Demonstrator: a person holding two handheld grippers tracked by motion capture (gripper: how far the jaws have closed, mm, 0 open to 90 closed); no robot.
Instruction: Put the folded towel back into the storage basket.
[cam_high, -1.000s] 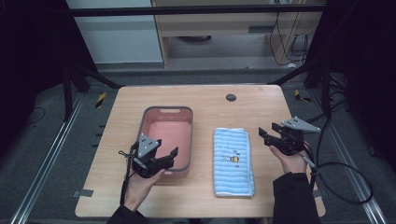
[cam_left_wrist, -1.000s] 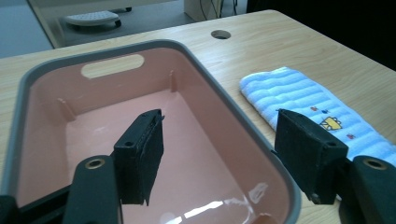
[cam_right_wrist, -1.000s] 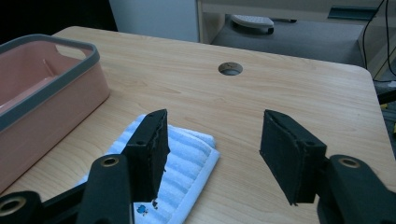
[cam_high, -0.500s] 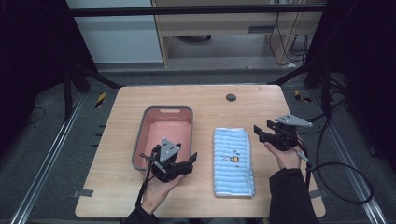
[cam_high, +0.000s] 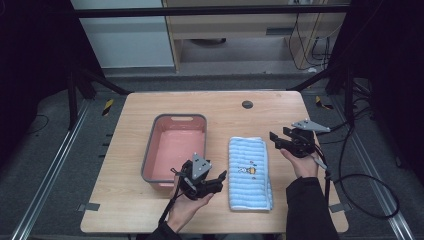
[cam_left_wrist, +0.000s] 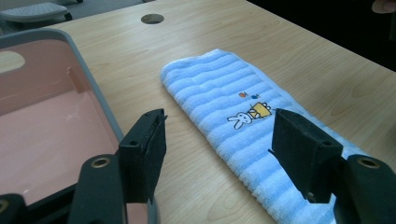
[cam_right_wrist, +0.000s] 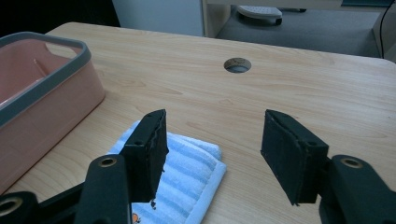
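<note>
A folded light-blue striped towel (cam_high: 249, 171) with a small rabbit print lies flat on the wooden table, right of a pink bin (cam_high: 152, 160) with a grey rim. My left gripper (cam_high: 218, 180) hovers at the bin's near right corner, open and empty, its jaws pointing at the towel (cam_left_wrist: 243, 121). My right gripper (cam_high: 278, 139) is open and empty too, just right of the towel's far end. In the right gripper view the towel's far corner (cam_right_wrist: 196, 175) lies under the left jaw. The bin (cam_left_wrist: 70, 56) holds nothing.
A round cable hole (cam_high: 247, 104) sits in the table near its far edge. Cables (cam_high: 350, 170) trail off the table's right side. A cabinet and shelf unit stand beyond the far edge. Bare wood (cam_high: 125, 210) lies in front of the bin.
My left gripper has moved right, from over the bin's near edge to beside the towel. My right gripper has shifted slightly left toward the towel's far end.
</note>
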